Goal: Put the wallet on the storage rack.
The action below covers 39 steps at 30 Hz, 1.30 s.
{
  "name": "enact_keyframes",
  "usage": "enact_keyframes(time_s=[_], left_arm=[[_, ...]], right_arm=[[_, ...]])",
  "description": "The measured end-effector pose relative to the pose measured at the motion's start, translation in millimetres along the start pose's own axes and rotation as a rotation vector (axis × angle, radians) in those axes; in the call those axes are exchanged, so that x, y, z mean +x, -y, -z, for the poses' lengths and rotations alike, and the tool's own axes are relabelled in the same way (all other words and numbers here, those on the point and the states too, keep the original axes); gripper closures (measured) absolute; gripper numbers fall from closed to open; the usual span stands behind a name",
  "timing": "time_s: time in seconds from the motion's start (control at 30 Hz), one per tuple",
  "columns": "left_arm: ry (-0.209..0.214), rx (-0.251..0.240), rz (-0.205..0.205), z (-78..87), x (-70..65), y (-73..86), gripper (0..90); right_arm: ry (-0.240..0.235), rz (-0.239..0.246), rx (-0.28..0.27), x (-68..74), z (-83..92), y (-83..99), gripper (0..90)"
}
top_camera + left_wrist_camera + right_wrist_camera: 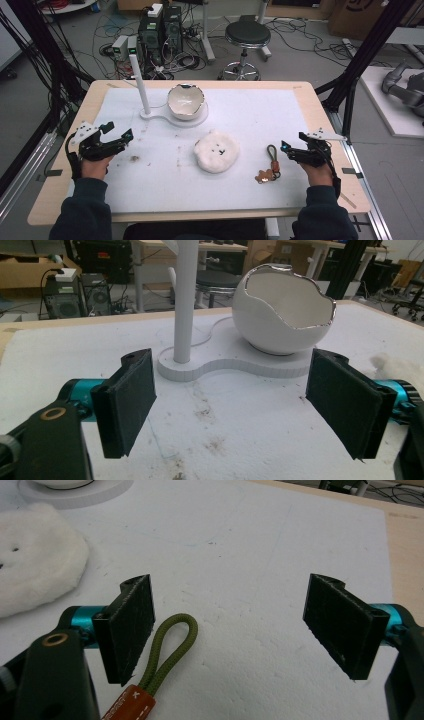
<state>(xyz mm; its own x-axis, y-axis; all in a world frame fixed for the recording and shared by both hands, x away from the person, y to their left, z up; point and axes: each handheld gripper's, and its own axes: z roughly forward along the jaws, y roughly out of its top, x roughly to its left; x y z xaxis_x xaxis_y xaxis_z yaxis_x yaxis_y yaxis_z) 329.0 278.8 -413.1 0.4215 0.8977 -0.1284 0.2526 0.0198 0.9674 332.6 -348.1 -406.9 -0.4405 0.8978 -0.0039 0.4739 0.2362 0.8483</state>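
My left gripper (120,131) rests open at the left of the white mat, jaws wide apart (235,405) and pointing at a white egg-shaped bowl (282,310) on a white stand with an upright post (184,300). My right gripper (292,143) is open at the right side, its jaws spread (230,630) with nothing between them. A keychain with an olive cord loop (170,650), an orange-brown leather tab and a small bear charm (265,175) lies just left of the right gripper. A fluffy white plush (216,151) lies mid-mat.
The bowl (185,101) and post (140,85) stand at the mat's far centre. Small brown crumbs (135,158) dot the mat (250,115). Beyond the table are a stool (247,35), computer boxes and cables on the floor.
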Motion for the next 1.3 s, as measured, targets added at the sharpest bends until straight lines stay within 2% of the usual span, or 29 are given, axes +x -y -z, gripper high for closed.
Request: enact_keyframes(time_s=[0.4,0.57,0.67,0.77,0.83,0.87,0.9,0.93,1.0,1.07,1.1,1.13,1.2,1.23,1.3], left_arm=[[0.000,0.006,0.008,-3.0,0.3,0.6,19.7],[-0.001,0.009,0.007,-4.1,1.4,1.2,19.7],[-0.002,0.004,0.012,-3.2,1.8,0.9,19.7],[0.004,0.004,0.012,-2.3,2.4,0.8,19.7],[0.005,0.010,0.010,-2.6,2.2,1.0,19.7],[0.005,0.010,0.012,-2.8,2.0,1.2,19.8],[0.006,0.011,0.012,-2.9,1.8,1.2,19.8],[0.006,0.011,0.012,-2.8,1.8,1.3,19.7],[0.006,0.013,0.010,-2.2,2.3,1.4,19.7],[0.003,0.015,0.011,-1.4,3.2,1.8,19.7],[0.000,0.017,0.011,-0.9,3.5,1.9,19.7],[-0.003,0.017,0.014,-0.1,4.1,2.0,19.7],[-0.007,0.016,0.016,1.0,5.1,2.5,19.7],[-0.008,0.018,0.018,1.6,5.5,2.7,19.8],[-0.012,0.019,0.020,2.0,6.2,3.5,19.8]], right_arm=[[0.006,-0.019,0.001,-1.7,1.4,4.9,21.0],[-0.008,-0.009,0.036,1.3,-0.7,7.8,20.4],[-0.027,-0.018,0.087,6.0,-5.5,9.5,20.6],[-0.035,-0.033,0.099,7.9,-6.5,10.4,21.9],[-0.058,-0.037,0.122,9.1,-8.1,11.0,28.7],[-0.067,-0.038,0.158,13.1,-10.5,12.1,29.1],[-0.067,-0.038,0.158,13.1,-10.5,12.1,29.1],[-0.084,-0.025,0.183,17.4,-13.5,13.1,29.3],[-0.089,-0.021,0.194,19.5,-14.6,13.4,29.3],[-0.098,-0.007,0.237,26.2,-18.4,14.1,31.4],[-0.099,0.017,0.287,30.6,-21.7,15.2,36.5],[-0.099,0.017,0.287,30.6,-21.7,15.2,36.5],[-0.102,0.027,0.356,33.1,-26.7,18.3,37.9],[-0.101,0.062,0.365,34.6,-26.8,19.7,37.3],[-0.094,0.074,0.370,35.8,-26.9,19.5,36.9]])
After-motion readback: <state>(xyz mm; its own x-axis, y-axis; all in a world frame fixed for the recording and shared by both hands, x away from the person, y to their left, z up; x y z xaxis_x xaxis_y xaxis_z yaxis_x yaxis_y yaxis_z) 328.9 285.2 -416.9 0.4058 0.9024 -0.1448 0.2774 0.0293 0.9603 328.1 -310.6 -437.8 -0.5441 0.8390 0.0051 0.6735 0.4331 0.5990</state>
